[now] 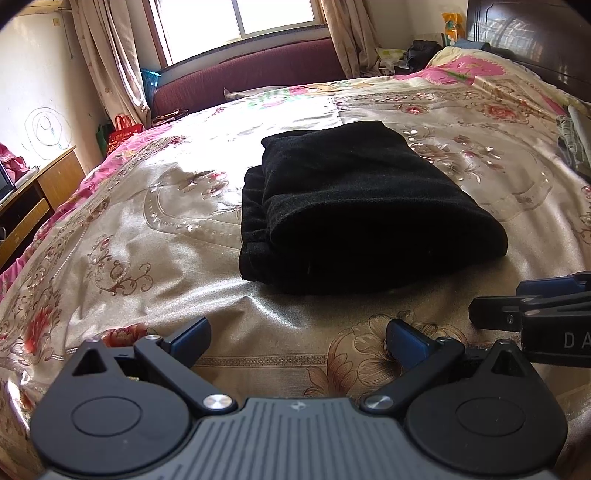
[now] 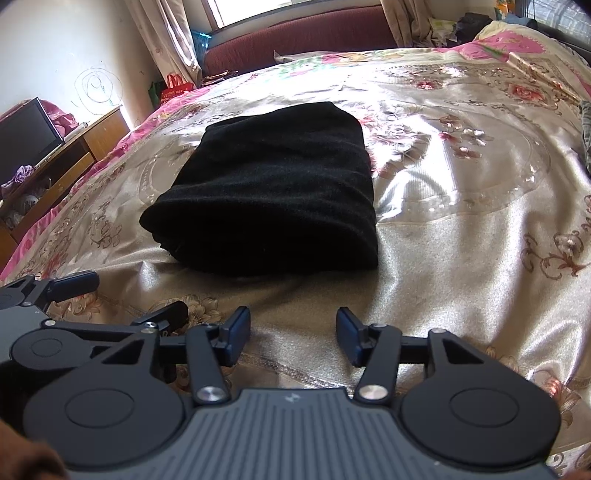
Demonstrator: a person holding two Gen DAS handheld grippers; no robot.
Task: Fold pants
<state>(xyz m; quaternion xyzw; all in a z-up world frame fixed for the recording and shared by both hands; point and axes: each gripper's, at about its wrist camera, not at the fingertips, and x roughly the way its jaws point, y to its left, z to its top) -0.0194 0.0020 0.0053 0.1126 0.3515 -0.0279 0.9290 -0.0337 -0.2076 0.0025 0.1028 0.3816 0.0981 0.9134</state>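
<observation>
The black, soft-knit folded pants (image 1: pixel 354 206) lie in a compact bundle mid-bed on the shiny floral satin bedspread (image 1: pixel 155 236). Left gripper (image 1: pixel 297 338) and right gripper (image 2: pixel 293 332) hover just short, fingers wide, empty. Nudging the slick cover could likely loosen the fold.

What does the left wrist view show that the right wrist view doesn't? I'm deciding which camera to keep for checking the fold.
Only the left wrist view shows the window, the dark headboard, and the stacked layer edges on the left side of the black pants.

Only the right wrist view shows the television on the wooden cabinet.

Both show the pants folded into a compact bundle on the floral bedspread, the maroon sofa, and the left gripper and right gripper open, short of the pants.
</observation>
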